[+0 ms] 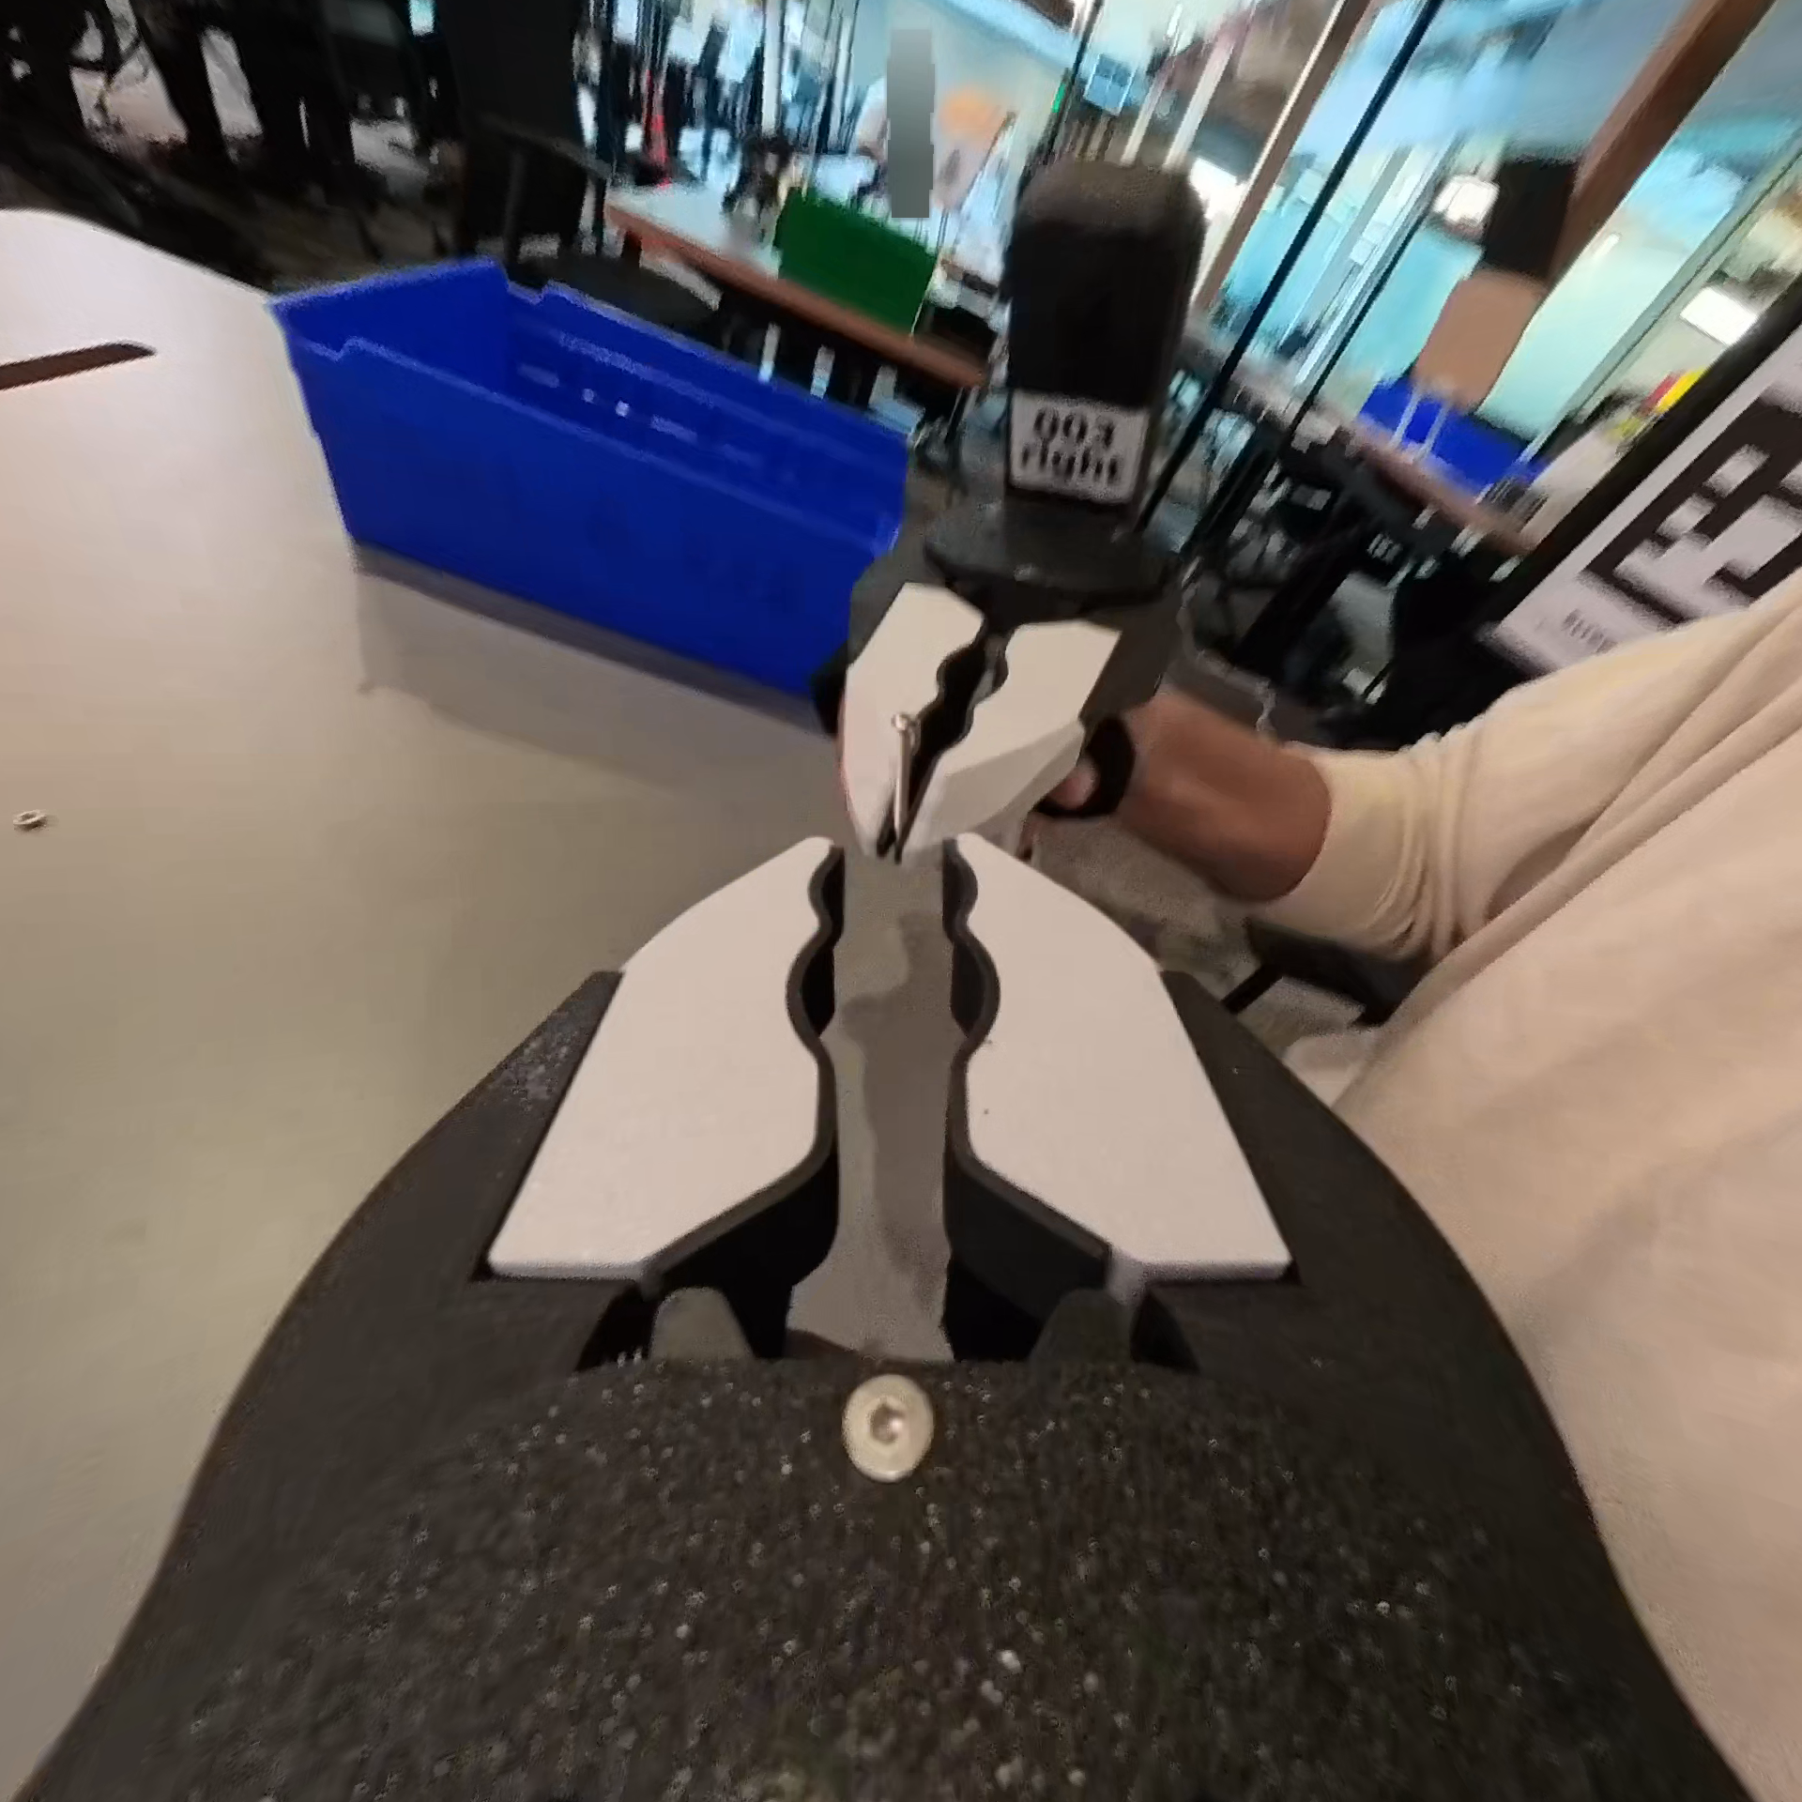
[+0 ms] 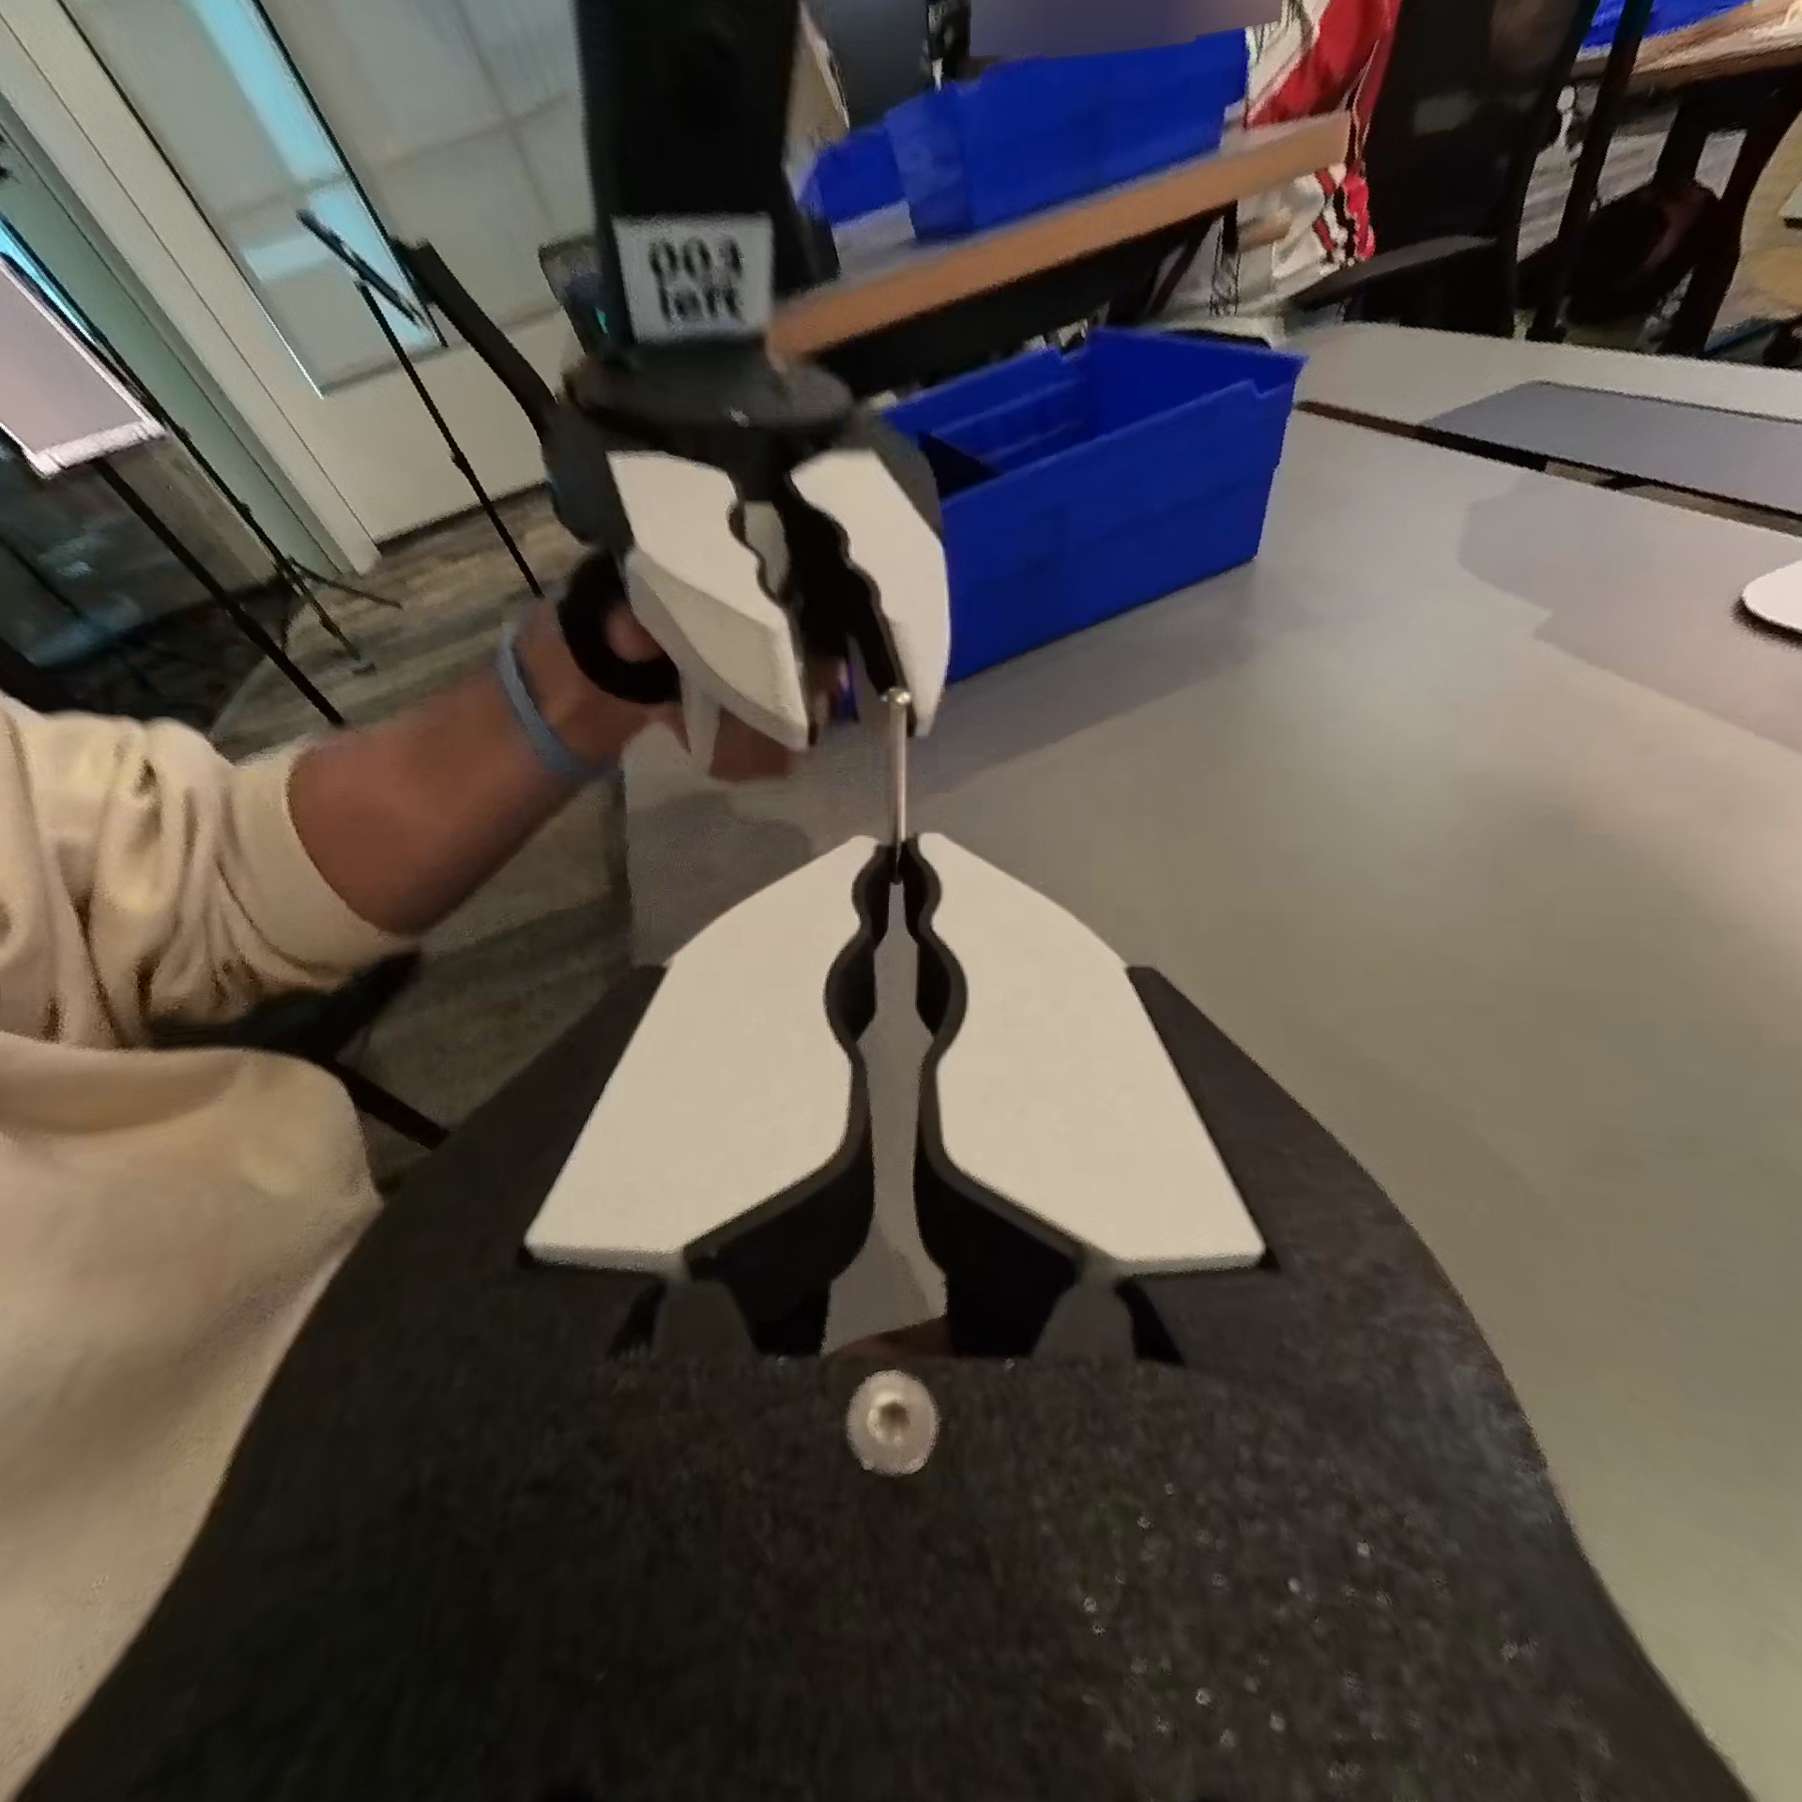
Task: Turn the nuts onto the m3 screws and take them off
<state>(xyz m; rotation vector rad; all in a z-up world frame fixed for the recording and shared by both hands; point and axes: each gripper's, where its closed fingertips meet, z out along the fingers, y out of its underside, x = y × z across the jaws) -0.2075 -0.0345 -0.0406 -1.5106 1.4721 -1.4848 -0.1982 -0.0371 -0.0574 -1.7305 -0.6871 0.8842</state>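
My right claw (image 2: 895,850) is pinching the thin silver metal screw (image 2: 902,770) at the lower end of its shaft. The two white fingers are pressed almost together there, with only the shaft between their tips. The screw stands nearly upright above the grey desk (image 2: 1365,878), so its long axis runs from my fingertips up and away to its small round head.

My left claw (image 1: 889,858) is spread, with a clear gap between its fingers, and it holds nothing that I can see. In the right wrist view its tips sit at the head of the screw, just beside it; whether they touch it I cannot tell. In the left wrist view the same screw lies directly ahead of the left fingertips and a little up, in front of the right claw.

I see no nut on the shaft. One small silver hexagonal nut (image 1: 31,820) lies on the desk well apart, far on the left side. A blue plastic bin (image 1: 605,488) stands behind, further away.

I judge that the next move depends on this: the nut is on the left, so the free left claw is the nearer one to fetch it, while the right keeps the screw upright.
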